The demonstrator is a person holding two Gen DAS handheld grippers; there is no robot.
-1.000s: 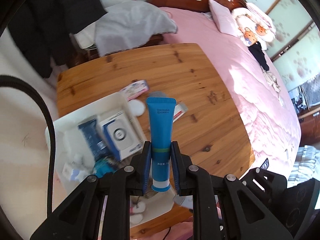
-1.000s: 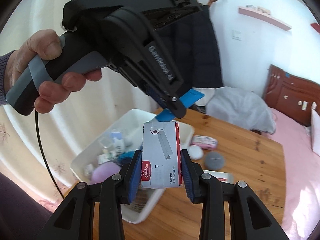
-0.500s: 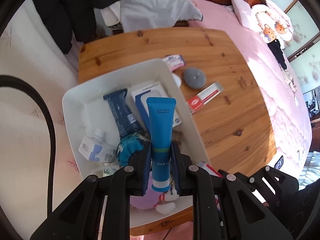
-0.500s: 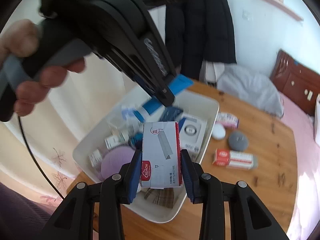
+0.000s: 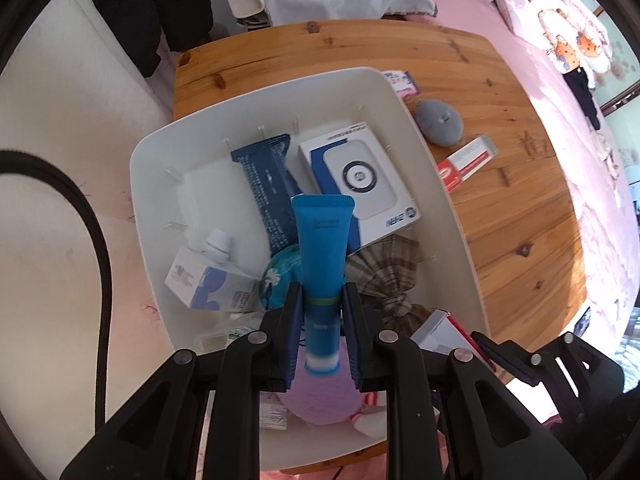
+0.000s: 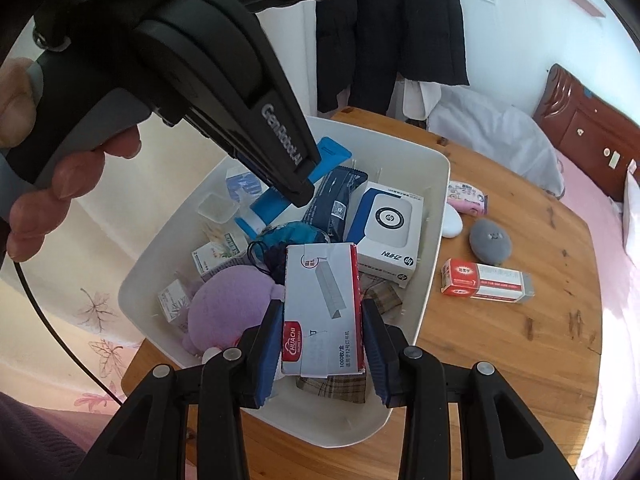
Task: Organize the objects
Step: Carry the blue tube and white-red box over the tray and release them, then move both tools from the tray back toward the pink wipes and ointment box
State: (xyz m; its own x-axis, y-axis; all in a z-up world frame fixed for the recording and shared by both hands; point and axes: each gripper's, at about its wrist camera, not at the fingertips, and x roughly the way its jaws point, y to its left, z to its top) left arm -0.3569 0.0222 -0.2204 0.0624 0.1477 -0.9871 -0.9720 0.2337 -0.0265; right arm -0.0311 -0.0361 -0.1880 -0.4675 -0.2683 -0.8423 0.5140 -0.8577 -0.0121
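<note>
With both loads over the white plastic bin [image 5: 448, 216], lower first. Left gripper [image 5: 322, 312] jaws clamp the blue squeeze tube [image 5: 323, 248]; right gripper [image 6: 320, 344] jaws clamp the grey-and-red staple box [image 6: 320, 304].

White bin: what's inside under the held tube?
In the white bin: navy pouch, router box, teal pouch, plaid cloth, purple plush. The blue tube and left gripper hide what's underneath.

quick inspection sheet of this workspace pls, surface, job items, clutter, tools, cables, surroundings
surface: wooden table, white bin on it
job's things: blue tube, staples box, both held over the bin
clutter: grey pebble, red-and-white box, pink packet on the table beside the bin
grippers: left tool shut on tube; right tool shut on box
cables: black cable at left
surroundings: pink bed, dark coats
</note>
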